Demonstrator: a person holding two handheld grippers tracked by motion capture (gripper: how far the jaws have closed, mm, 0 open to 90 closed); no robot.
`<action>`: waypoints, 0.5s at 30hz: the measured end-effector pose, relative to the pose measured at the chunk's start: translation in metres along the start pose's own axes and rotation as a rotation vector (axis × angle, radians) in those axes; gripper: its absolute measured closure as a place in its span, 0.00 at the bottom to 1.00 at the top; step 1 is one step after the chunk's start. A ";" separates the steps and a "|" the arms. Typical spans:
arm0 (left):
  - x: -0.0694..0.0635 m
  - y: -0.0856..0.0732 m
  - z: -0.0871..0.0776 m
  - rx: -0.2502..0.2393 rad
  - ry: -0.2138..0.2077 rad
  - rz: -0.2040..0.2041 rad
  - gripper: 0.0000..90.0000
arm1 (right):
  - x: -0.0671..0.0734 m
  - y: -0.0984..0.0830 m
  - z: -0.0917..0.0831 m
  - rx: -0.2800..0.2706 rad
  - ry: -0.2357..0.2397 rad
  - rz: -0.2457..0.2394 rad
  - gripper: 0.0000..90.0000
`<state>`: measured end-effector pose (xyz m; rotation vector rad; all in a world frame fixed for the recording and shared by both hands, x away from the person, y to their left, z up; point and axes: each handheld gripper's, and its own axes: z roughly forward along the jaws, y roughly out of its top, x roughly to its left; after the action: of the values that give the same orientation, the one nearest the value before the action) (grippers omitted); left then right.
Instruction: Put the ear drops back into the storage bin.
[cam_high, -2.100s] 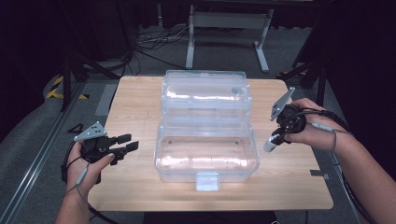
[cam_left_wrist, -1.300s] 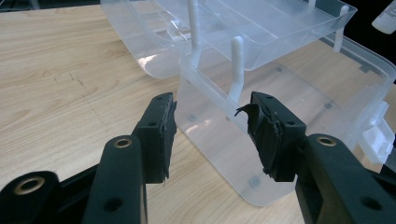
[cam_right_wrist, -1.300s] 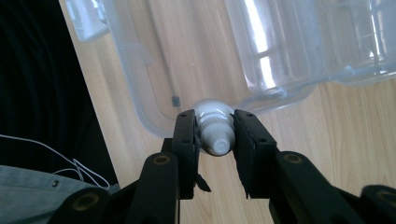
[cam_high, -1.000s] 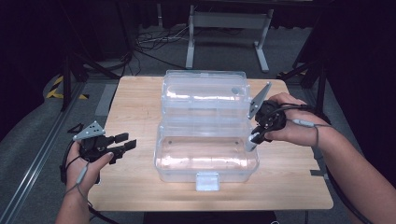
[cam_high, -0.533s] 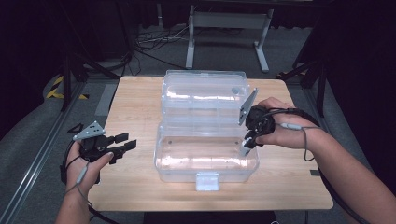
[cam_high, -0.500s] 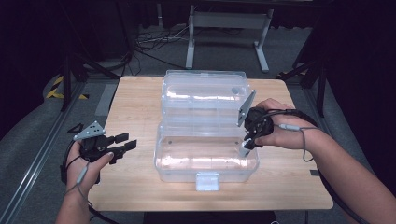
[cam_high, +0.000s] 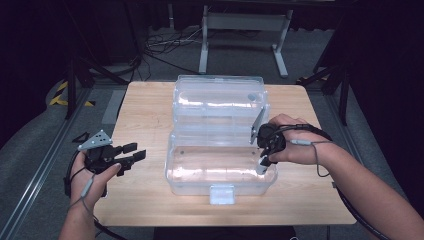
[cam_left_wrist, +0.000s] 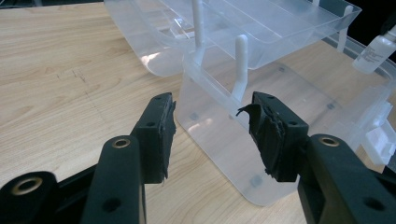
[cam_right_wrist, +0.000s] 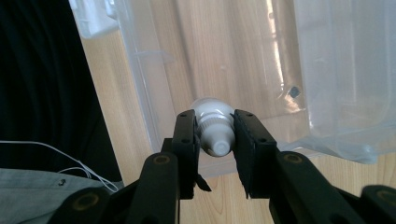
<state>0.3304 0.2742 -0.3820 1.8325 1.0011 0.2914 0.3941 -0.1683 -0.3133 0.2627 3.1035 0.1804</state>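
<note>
An open clear plastic box (cam_high: 220, 170) stands in the middle of the wooden table (cam_high: 145, 110), with its upper tray (cam_high: 217, 100) swung back. My right gripper (cam_high: 263, 162) is shut on a small white dropper bottle (cam_right_wrist: 212, 128), gripping it by the cap, and hangs over the right end of the box's lower tub. The same bottle (cam_left_wrist: 376, 51) shows at the far right in the left gripper view. My left gripper (cam_high: 134, 152) rests open left of the box, its jaws pointing at the box's left wall (cam_left_wrist: 219, 140) with nothing between them.
The box's white latch (cam_high: 222, 194) faces the table's near edge. A metal stand (cam_high: 242, 30) and cables lie on the floor beyond the table. Bare wood lies left and right of the box.
My right gripper has moved left and down with the bottle, from beside the box to over its lower tub's right end. The left gripper has stayed put.
</note>
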 end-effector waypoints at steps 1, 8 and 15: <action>0.000 0.000 0.000 0.000 0.001 0.001 0.57 | 0.000 0.000 0.003 0.009 -0.001 0.000 0.79; 0.001 -0.001 0.000 0.002 0.001 -0.002 0.56 | 0.000 0.001 0.016 0.043 0.012 -0.005 0.79; 0.002 -0.001 0.001 0.009 0.002 -0.004 0.56 | -0.002 0.000 0.028 0.060 0.012 -0.003 0.79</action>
<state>0.3312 0.2752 -0.3840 1.8388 1.0090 0.2868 0.3965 -0.1655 -0.3414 0.2591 3.1243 0.0895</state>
